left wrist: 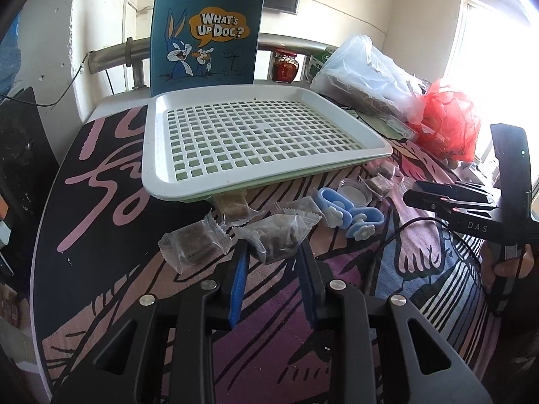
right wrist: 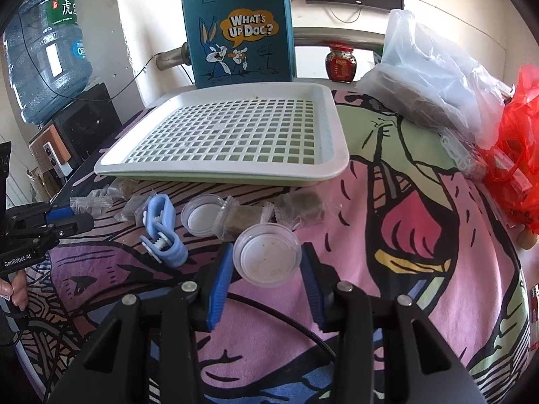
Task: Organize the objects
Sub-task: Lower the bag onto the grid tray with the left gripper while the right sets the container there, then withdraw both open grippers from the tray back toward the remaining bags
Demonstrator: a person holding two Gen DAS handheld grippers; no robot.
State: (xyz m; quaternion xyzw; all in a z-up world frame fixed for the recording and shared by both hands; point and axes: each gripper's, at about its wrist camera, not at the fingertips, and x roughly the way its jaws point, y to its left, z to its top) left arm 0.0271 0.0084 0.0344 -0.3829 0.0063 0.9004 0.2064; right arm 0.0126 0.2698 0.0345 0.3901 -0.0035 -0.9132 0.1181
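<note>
Cartoon-print tablecloth carries a white perforated tray at the far side. Left gripper clamps a wrapped brown snack; right gripper clamps a clear round lid, both near the tray's front edge.

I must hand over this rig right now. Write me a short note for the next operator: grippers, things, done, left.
Left gripper: shut on a clear-wrapped brown snack block.
Right gripper: shut on a round clear plastic dish.
White perforated plastic tray: nothing in it yet.
In front of the tray on the printed cloth: more wrapped snack blocks, two light blue plastic clips, a second clear round dish.
Done: both items gripped.
Left: probably everything into the tray.
</note>
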